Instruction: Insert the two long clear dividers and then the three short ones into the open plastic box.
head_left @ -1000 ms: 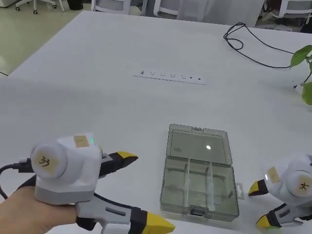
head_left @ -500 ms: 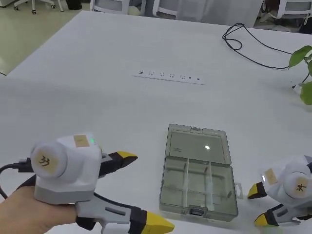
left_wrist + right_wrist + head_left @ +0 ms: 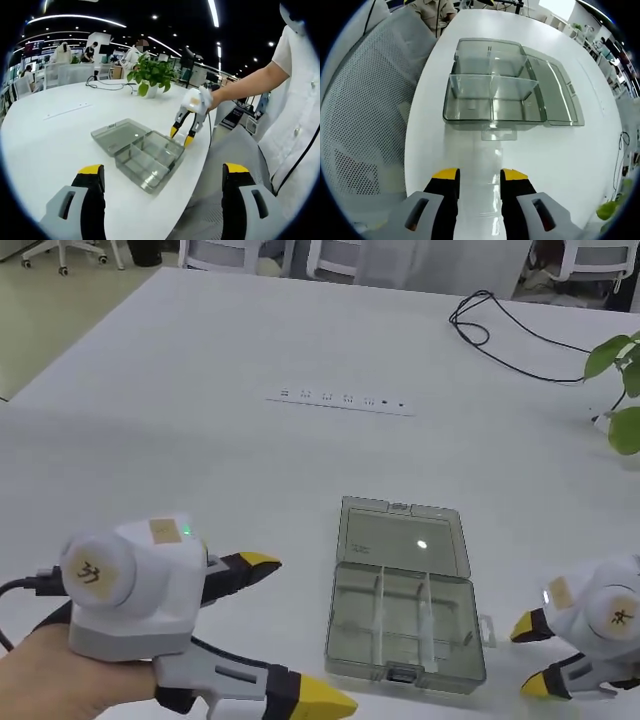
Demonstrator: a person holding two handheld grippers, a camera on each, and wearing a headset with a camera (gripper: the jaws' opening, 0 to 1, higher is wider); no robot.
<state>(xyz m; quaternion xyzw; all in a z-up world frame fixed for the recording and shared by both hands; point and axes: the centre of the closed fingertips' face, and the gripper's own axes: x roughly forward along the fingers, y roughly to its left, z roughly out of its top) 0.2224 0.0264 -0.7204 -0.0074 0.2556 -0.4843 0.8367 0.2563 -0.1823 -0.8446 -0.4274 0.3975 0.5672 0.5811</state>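
Two long dividers point(image 3: 379, 608) stand in the open box point(image 3: 352, 622) on the table point(image 3: 200, 460); left gripper point(image 3: 300, 633) and right gripper point(image 3: 532, 655) both spread, empty. Right one's close, so a clumsy nudge could skid the light box

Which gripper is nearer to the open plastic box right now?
Right. The right gripper has its open jaws just beside the right side of the plastic box, pointing at it. The left gripper, also open, is farther off, to the box's left.

One open plastic box point(image 3: 405, 540), two long dividers point(image 3: 378, 602) point(image 3: 428, 610) inside, one power strip point(image 3: 338, 401), one cable point(image 3: 453, 318), one plant point(image 3: 603, 355).
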